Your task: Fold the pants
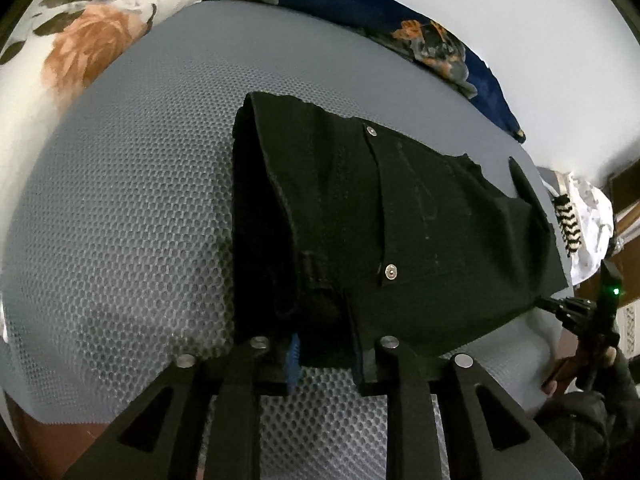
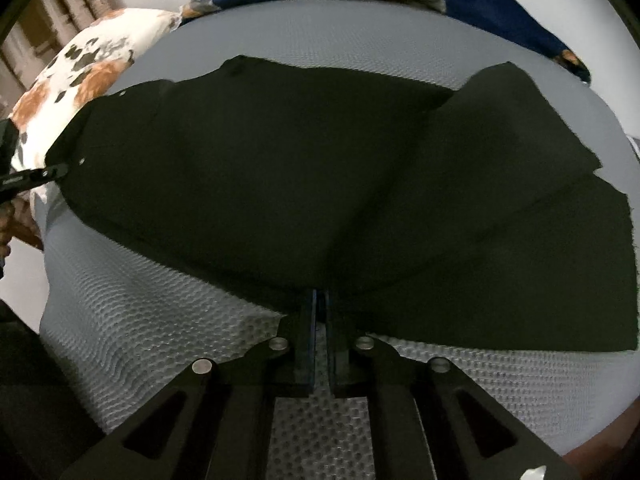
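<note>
Black pants [image 1: 400,208] lie on a grey mesh mattress [image 1: 120,220], with metal rivets [image 1: 391,271] showing near the waistband. My left gripper [image 1: 330,360] stands slightly open at the waistband's near edge, and a thick fold of fabric sits between its fingers. In the right wrist view the pants [image 2: 280,168] spread wide, with one leg folded over at the right. My right gripper [image 2: 320,300] is shut on their near edge, and the cloth rises in a ridge from its tips. The right gripper [image 1: 546,301] also shows at the pants' right corner, and the left gripper [image 2: 56,170] at their far-left corner.
A floral pillow [image 1: 80,40] lies at the mattress's far left. A navy floral blanket [image 1: 440,40] runs along the far edge against a white wall. A striped white cloth [image 1: 568,220] sits past the right edge. Bare mesh [image 2: 140,312] lies in front of the pants.
</note>
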{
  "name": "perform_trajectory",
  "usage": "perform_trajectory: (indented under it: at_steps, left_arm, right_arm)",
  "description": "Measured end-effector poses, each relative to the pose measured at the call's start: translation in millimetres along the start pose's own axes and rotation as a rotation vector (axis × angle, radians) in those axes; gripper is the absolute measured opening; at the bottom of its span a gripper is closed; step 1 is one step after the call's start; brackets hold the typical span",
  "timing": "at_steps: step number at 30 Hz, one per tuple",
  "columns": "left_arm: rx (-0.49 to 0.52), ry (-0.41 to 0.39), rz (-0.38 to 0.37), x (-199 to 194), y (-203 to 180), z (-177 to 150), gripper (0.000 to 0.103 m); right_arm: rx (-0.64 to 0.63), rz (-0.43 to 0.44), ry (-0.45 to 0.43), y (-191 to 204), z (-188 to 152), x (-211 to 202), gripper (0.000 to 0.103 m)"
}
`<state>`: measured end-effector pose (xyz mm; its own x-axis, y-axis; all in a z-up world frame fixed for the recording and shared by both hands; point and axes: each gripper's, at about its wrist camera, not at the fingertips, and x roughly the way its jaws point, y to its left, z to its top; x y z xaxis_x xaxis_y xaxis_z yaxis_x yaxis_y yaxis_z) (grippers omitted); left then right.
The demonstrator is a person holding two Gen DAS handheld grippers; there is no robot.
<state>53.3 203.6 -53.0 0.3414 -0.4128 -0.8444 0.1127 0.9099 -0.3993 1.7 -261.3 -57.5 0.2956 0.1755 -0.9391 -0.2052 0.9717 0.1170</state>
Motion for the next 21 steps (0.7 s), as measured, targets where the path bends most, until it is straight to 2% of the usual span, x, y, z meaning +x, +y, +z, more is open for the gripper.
perform_trajectory:
  at_steps: [3,5,7,9,13,16,18,21]
  left_arm:
    - [-0.009,-0.004,0.046,-6,4,-6,0.045]
    - [-0.012,-0.015,0.068,-12,5,-8,0.046]
    - [-0.001,-0.022,0.111,-22,4,-10,0.048]
    - [0.017,-0.03,0.141,-30,2,-11,0.052]
    - [0.104,-0.083,0.275,-45,-15,-8,0.052]
    - [0.135,-0.12,0.265,-53,-30,-3,0.052]
    - [0.176,-0.14,0.225,-52,-49,1,0.052]
    - [0.255,-0.142,0.143,-40,-86,6,0.053]
  right_arm:
    - [0.042,0.011,-0.005,-7,0,-4,0.008]
    - [0.084,0.039,-0.021,-15,-2,-10,0.021]
    - [0.113,0.039,-0.034,-22,-3,-15,0.029]
    - [0.135,0.054,-0.047,-26,-1,-17,0.029]
    - [0.246,0.126,-0.059,-47,0,-16,0.034]
    - [0.336,0.15,-0.063,-62,3,-11,0.034]
    - [0.377,0.168,-0.077,-71,4,-10,0.036]
    - [0.453,0.259,-0.078,-85,7,-6,0.038]
